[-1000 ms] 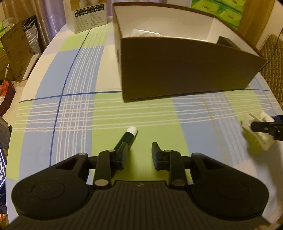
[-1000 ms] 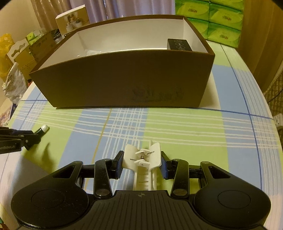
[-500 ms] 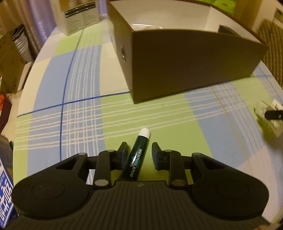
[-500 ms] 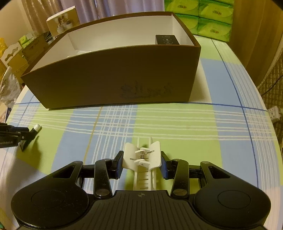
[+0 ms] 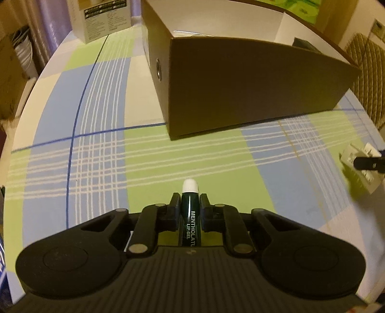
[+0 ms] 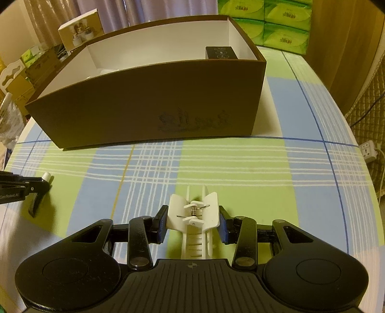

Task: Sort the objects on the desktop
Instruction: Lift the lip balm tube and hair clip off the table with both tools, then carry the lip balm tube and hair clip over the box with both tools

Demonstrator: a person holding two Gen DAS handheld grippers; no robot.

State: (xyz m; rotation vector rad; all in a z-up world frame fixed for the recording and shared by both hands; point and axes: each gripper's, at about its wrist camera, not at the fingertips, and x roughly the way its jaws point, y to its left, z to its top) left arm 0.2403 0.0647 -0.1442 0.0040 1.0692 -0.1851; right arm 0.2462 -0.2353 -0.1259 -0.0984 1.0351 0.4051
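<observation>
A dark green lip gel tube (image 5: pixel 190 216) with a white cap sits between the fingers of my left gripper (image 5: pixel 189 204), which is shut on it just above the plaid tablecloth. My right gripper (image 6: pixel 192 221) is shut on a white plastic clip (image 6: pixel 193 215) with a metal spring. Ahead stands a large brown cardboard box (image 5: pixel 240 84) (image 6: pixel 149 106), open on top with a white inside; a black box (image 6: pixel 221 53) rests in its far right corner. The left gripper (image 6: pixel 36 190) with the tube's cap appears at the left edge of the right wrist view. The clip (image 5: pixel 361 166) shows at the right of the left wrist view.
A white product carton (image 5: pixel 105 19) stands at the table's far left corner. Green tissue packs (image 6: pixel 276 21) are stacked behind the box. A power strip (image 6: pixel 368 150) lies on the floor off the right edge. A quilted chair (image 5: pixel 368 72) stands beside the table.
My left gripper slid forward around the lip gel tube and shut on it. My right gripper kept hold of the white clip and shifted a little nearer the box.
</observation>
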